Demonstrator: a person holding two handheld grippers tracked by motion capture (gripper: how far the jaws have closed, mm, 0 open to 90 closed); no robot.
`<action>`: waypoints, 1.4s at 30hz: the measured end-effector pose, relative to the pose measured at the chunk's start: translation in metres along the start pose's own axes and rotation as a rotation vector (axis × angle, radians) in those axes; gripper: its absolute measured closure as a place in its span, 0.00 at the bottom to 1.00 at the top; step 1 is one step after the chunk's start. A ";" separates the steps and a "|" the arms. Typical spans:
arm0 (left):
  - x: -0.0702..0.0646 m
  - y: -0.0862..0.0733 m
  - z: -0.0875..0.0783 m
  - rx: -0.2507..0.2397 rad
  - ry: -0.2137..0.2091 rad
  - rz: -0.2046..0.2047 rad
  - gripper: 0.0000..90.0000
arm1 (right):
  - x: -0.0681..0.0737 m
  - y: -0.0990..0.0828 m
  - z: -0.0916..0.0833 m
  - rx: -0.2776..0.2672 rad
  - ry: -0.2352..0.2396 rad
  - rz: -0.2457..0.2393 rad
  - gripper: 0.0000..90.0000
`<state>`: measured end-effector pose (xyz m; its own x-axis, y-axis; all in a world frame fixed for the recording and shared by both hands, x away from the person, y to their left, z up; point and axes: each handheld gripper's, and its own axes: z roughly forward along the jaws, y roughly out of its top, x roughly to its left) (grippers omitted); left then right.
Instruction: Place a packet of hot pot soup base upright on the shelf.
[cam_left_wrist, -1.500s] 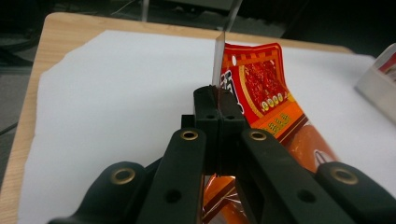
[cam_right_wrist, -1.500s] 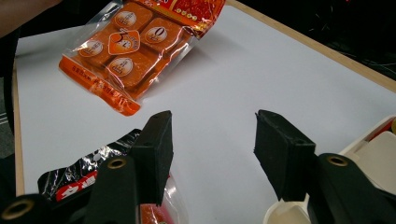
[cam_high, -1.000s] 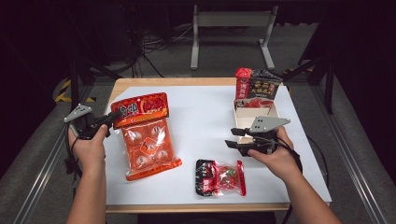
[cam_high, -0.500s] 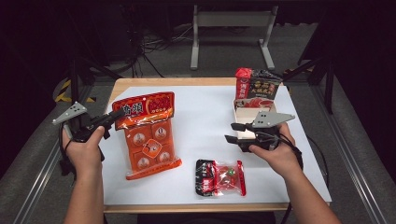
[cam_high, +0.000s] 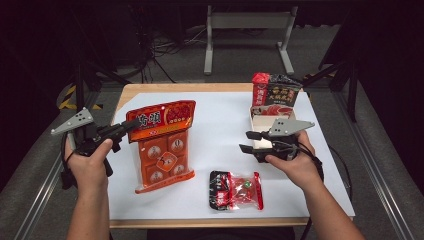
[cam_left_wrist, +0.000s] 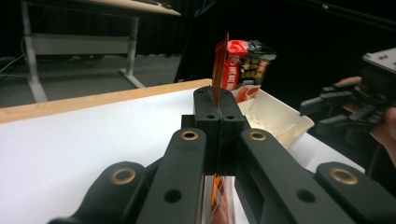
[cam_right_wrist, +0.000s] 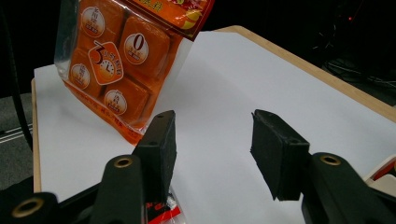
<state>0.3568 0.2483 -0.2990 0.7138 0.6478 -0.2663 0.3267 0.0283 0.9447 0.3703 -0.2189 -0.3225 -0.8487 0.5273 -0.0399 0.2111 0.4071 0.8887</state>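
While the orange packet (cam_high: 162, 147) hangs tilted over the table's left side, its lower edge seemingly touching, the left gripper (cam_high: 129, 126) pinches its top left corner; the right gripper (cam_high: 248, 141) gapes, empty, beside the white box (cam_high: 260, 125).

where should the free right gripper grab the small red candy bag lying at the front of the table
Probably by its crimped right end. The small red candy bag lies flat with its length running left to right, and its middle looks puffy with sweets, so the thin sealed edge suits the jaws better. The right gripper is open and empty just above and to its right, so coming down from that side seems shortest.
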 end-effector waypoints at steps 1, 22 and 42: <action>-0.003 0.001 0.001 -0.002 -0.007 0.019 1.00 | 0.000 0.000 0.000 -0.001 0.000 0.000 0.56; -0.034 0.011 0.005 -0.006 -0.157 0.108 1.00 | 0.008 0.010 0.011 -0.015 0.038 -0.013 0.54; -0.060 0.021 0.014 -0.045 -0.221 0.215 1.00 | 0.010 0.020 0.031 -0.042 0.074 -0.046 0.33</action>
<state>0.3295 0.1989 -0.2659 0.8827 0.4612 -0.0899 0.1295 -0.0547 0.9901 0.3807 -0.1823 -0.3194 -0.8909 0.4516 -0.0486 0.1520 0.3973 0.9050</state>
